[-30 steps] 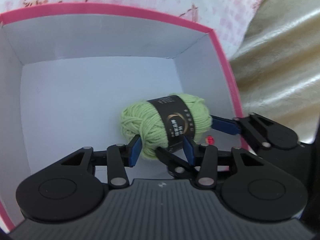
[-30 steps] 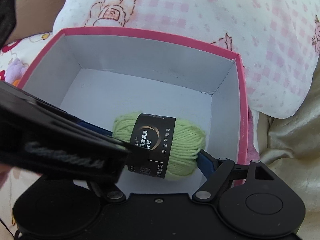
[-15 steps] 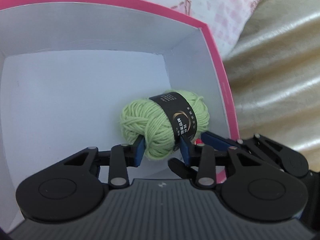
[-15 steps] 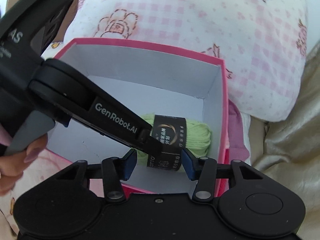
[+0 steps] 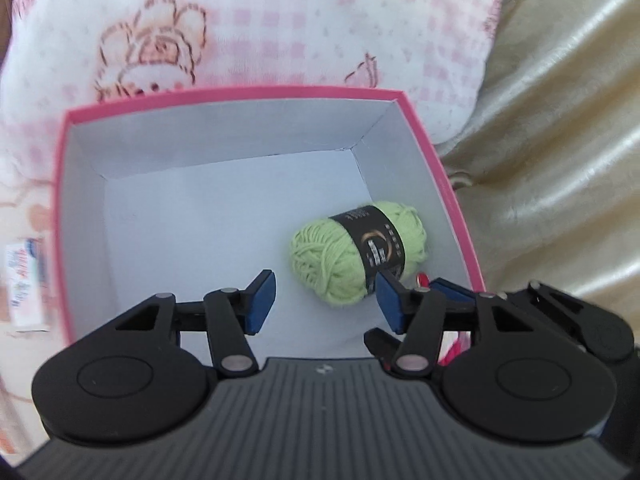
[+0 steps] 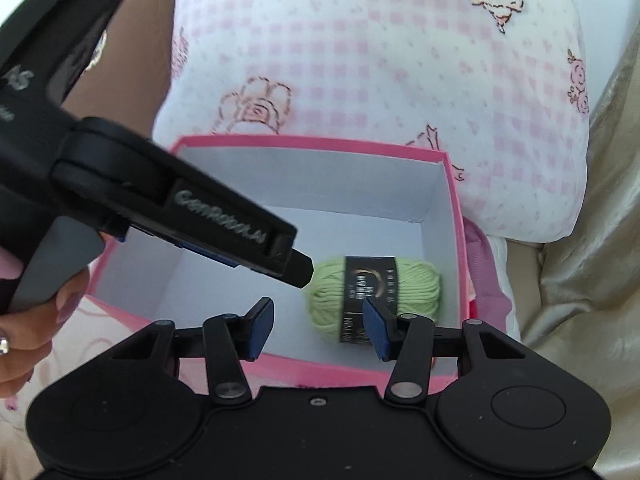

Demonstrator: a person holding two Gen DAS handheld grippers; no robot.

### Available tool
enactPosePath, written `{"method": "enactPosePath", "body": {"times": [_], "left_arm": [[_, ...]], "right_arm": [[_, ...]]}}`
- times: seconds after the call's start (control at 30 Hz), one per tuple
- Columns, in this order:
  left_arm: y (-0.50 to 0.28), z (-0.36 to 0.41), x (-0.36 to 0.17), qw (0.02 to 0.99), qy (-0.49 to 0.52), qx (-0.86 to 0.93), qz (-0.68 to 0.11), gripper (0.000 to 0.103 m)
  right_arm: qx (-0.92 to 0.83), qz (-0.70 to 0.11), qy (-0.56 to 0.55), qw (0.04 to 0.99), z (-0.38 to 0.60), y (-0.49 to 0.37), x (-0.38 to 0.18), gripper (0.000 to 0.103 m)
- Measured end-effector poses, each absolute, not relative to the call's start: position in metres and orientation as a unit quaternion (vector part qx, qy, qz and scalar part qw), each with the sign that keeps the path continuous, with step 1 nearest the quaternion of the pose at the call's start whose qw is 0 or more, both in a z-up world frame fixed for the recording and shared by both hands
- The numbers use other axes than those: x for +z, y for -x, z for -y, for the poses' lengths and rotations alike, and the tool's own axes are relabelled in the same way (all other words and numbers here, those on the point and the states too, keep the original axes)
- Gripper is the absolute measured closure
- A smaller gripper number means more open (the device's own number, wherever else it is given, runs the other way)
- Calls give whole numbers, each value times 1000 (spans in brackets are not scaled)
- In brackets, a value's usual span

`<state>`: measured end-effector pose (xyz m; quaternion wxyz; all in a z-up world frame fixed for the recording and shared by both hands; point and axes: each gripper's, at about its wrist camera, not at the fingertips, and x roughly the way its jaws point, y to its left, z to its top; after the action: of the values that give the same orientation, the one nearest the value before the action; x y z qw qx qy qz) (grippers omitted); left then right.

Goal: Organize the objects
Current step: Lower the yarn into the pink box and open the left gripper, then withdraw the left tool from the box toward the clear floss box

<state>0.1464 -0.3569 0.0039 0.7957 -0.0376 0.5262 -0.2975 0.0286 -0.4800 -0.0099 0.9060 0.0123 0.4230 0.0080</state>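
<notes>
A light green yarn ball (image 5: 344, 264) with a black label lies on the white floor of the pink box (image 5: 448, 184), near its right wall. My left gripper (image 5: 326, 302) hangs above the box with its jaws opening. Nothing sits between the blue pads (image 5: 262, 300), and the yarn lies just beyond the right one. In the right wrist view the yarn ball (image 6: 420, 284) rests in the pink box (image 6: 454, 216). My right gripper (image 6: 319, 325) hovers over the near wall, open and empty. The left gripper's fingers (image 6: 224, 224) reach in from the upper left, held by a hand (image 6: 24, 320).
The box rests on a white and pink checked cover (image 5: 280, 20) printed with roses. Beige satin fabric (image 5: 560, 160) lies to the right. A small printed packet (image 5: 24, 280) sits left of the box. Pink cloth (image 6: 486, 280) shows beside the box's right wall.
The left gripper let go of the yarn, widened and lifted away. The right gripper narrowed and drew back over the near wall. The yarn stayed on the box floor.
</notes>
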Motion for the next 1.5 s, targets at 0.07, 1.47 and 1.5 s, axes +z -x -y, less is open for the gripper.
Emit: {"method": "enactPosePath", "body": {"times": [0.07,1.47,1.5], "left_arm": [[-140,351,15,800,14,-294,-522,45],[-46,119,109,825,-47,-295,-480,39],[-45,114,109,823,-46,-296,-483,39]], "right_arm": [[24,-417,-26,908,476,-22,-2,49],[121,-417,6,901,307,42,106,35],[124,-418,8,900,303,42,107,34]]}}
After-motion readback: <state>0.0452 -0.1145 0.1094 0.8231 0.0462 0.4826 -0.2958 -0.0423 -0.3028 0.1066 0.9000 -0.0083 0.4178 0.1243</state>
